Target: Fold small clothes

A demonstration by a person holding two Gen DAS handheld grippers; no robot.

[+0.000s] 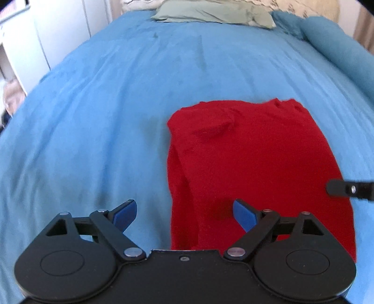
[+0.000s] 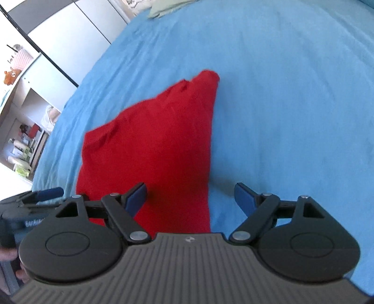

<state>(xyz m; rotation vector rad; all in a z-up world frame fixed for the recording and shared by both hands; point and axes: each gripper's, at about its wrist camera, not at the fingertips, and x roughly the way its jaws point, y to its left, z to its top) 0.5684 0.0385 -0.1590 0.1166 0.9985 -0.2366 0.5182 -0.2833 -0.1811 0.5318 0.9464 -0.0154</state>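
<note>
1. Blue bedspread (image 1: 105,117) fills the frame; red garment (image 1: 252,163) lies lower right, partly folded.
2. Left gripper (image 1: 184,215) and right gripper (image 2: 190,198): jaws spread, empty.
3. Soft, light, floppy knit, I'd say; pinch a near corner.

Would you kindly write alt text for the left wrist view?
A red garment, partly folded, lies flat on a blue bedspread. The open left gripper hovers over its near left edge, holding nothing. A green pillow sits at the bed's far end.

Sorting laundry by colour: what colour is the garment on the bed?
Plain red garment; clearest in left wrist view.
</note>
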